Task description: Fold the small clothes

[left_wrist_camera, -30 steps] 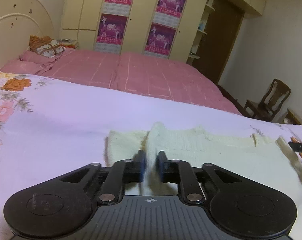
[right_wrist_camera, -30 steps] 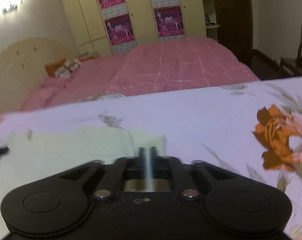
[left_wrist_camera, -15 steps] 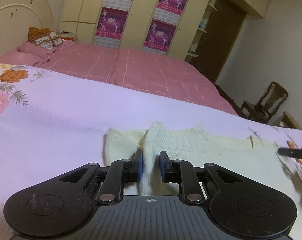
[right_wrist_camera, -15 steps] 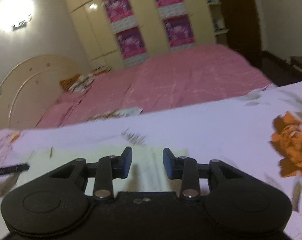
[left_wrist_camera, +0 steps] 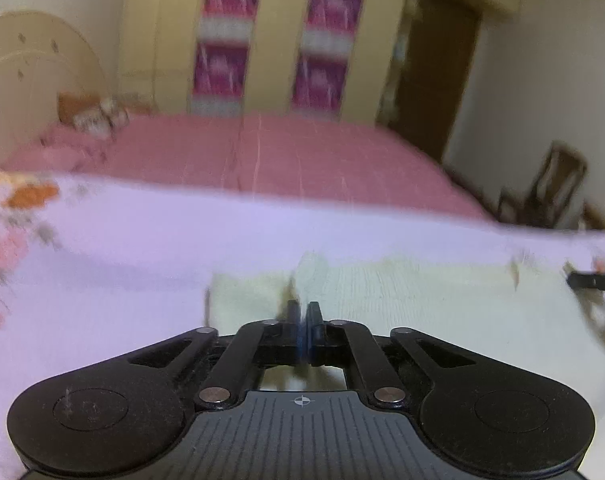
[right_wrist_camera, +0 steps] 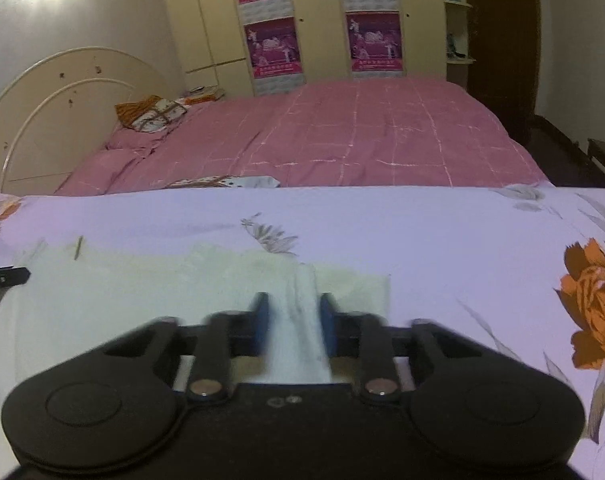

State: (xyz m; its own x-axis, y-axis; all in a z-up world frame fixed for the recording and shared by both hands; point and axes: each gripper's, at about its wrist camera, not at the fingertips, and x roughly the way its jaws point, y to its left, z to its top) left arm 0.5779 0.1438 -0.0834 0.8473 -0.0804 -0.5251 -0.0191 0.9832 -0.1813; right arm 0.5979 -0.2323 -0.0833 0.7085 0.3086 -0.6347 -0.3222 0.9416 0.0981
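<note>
The pale knit garment is lying flat on the floral sheet, and everything else here is placed from it. Its left edge is ending just left of the left gripper. Its right edge is stopping just right of the right gripper. Its far edge is running roughly straight across both views.

Beyond the garment on every visible side the sheet is lying bare, so there is open room left, right and farther away. Behind that far strip of sheet the pink bed is stretching back well apart from the garment. A wooden chair is standing far off to the garment's right.

The left gripper is clenched on a raised ridge of the knit near the garment's left edge, with the ridge standing up just past its tips. The right gripper's jaws are closing, blurred and not yet together, with a lifted fold of the garment between them.

A second ago the left jaws were standing apart on either side of that ridge — now they are pinched together, and the left view is smearing. Half a second ago the right jaws were spread over flat cloth; now a fold is rising between them.
</note>
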